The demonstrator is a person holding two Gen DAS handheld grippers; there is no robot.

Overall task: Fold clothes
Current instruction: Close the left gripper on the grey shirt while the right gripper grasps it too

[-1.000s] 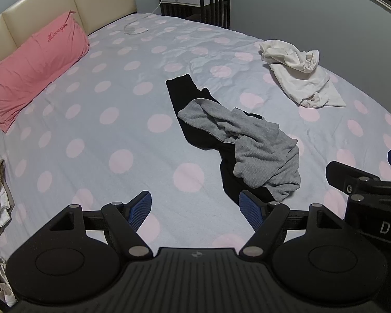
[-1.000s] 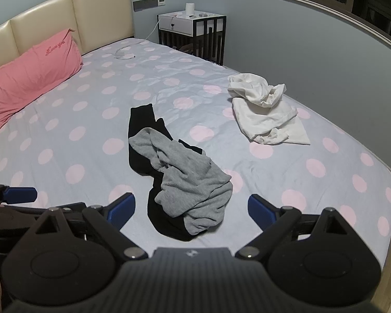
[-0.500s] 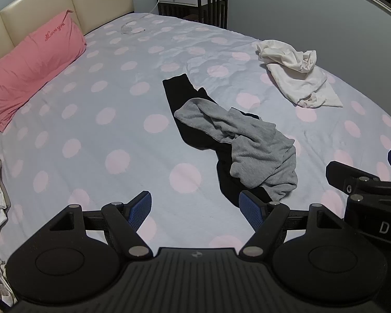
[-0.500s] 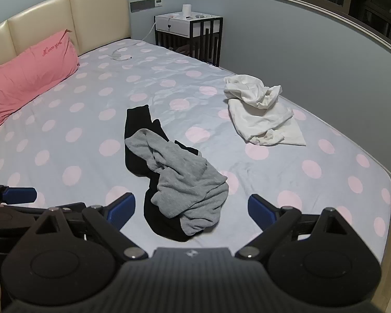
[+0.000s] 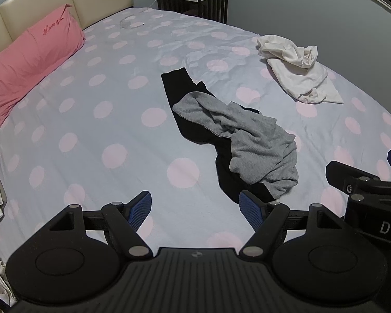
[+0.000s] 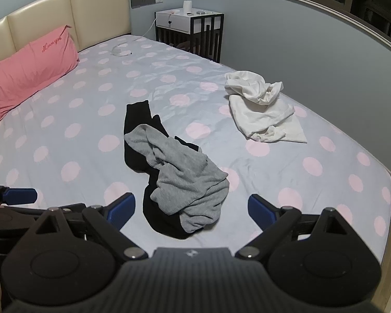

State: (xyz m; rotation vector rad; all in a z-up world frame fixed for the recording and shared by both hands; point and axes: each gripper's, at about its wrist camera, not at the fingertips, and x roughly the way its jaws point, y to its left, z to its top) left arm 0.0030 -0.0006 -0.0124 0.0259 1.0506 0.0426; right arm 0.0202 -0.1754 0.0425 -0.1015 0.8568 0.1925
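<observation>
While the polka-dot bed fills the room up to the grey wall at 2 o'clock, the grey garment lies crumpled on the black garment at centre, the white garment lies at 2 o'clock near the bed's edge, and the left gripper and right gripper hover with jaws spread, empty.
</observation>
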